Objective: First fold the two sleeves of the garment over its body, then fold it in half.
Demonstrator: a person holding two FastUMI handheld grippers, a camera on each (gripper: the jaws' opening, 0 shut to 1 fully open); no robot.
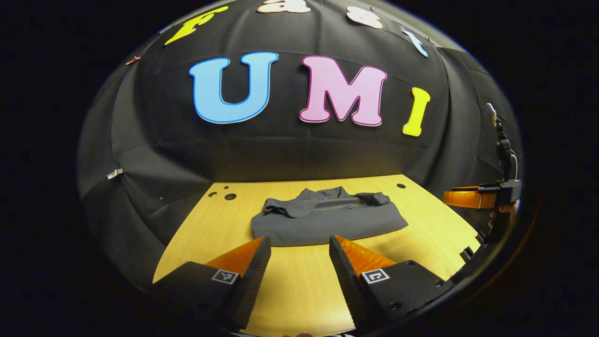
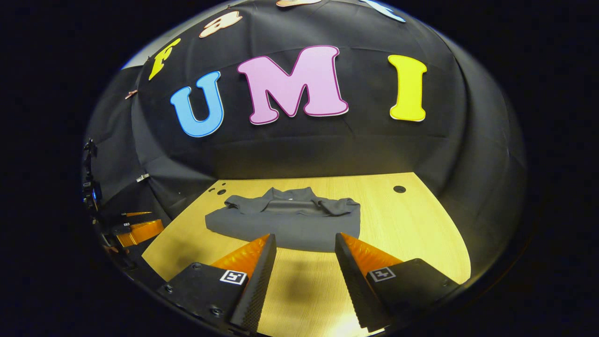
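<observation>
A light wooden table (image 1: 435,234) is seen ahead of the fingers, with small round holes (image 1: 229,196) near its far left corner and one hole (image 2: 399,189) near its far right corner. A black cloth wall (image 1: 290,150) is hung beyond it.

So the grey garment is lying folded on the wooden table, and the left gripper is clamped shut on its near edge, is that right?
Not quite. The grey garment does lie folded on the wooden table, but the left gripper is open and clear of it, short of the near edge, as the left gripper view shows.
</observation>
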